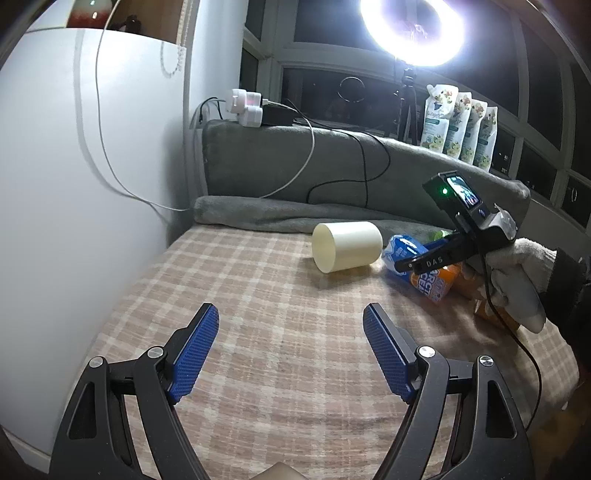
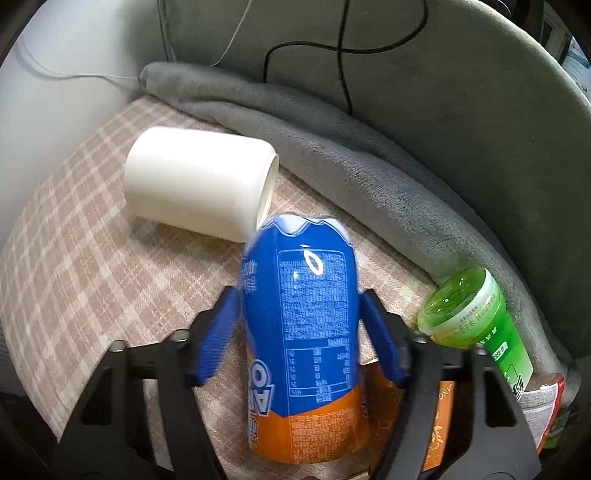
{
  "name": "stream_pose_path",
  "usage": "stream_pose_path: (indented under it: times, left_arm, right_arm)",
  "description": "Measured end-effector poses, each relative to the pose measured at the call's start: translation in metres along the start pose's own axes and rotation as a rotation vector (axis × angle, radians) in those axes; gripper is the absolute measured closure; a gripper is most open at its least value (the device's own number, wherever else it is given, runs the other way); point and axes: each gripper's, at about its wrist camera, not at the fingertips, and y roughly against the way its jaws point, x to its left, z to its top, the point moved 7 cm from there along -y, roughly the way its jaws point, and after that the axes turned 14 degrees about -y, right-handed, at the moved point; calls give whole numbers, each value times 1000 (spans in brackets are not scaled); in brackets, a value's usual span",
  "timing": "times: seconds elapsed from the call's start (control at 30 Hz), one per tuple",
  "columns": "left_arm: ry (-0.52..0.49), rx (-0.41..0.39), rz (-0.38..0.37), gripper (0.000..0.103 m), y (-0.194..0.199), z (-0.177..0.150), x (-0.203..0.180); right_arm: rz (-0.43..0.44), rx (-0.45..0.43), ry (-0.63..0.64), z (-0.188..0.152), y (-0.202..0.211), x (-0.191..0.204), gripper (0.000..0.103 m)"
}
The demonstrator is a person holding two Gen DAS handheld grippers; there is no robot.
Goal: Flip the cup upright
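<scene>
A cream cup [image 1: 347, 246] lies on its side on the checked cloth, its mouth toward my left gripper; it also shows in the right wrist view [image 2: 195, 182]. My left gripper [image 1: 291, 314] is open and empty, well short of the cup. My right gripper [image 2: 301, 295], seen from outside in the left wrist view [image 1: 421, 263], has its blue pads on either side of a blue and orange bottle [image 2: 306, 332] lying just right of the cup. The pads look close to the bottle's sides; contact is not clear.
A green bottle [image 2: 476, 314] and other packs lie at the right. A grey blanket [image 1: 295, 214] and grey cushion [image 1: 332, 162] with cables run along the back. A white wall [image 1: 74, 184] stands at the left. A ring light [image 1: 412, 29] shines above.
</scene>
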Motion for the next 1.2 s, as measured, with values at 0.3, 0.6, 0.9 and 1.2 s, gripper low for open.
stream_pose_path:
  times: [0.3, 0.6, 0.9, 1.2]
  left_arm:
    - [-6, -15, 9, 22, 5, 6, 4]
    - [-64, -4, -23, 22, 7, 8, -3]
    - [-188, 8, -85, 22, 8, 12, -17]
    - [-358, 60, -234, 22, -9, 18, -44]
  right_arm:
    - [60, -41, 136, -20, 24, 22, 35]
    - [194, -113, 392, -56, 56, 76, 35]
    - [265, -106, 494, -86, 64, 106, 32]
    - [326, -235, 277, -90, 113, 76, 19]
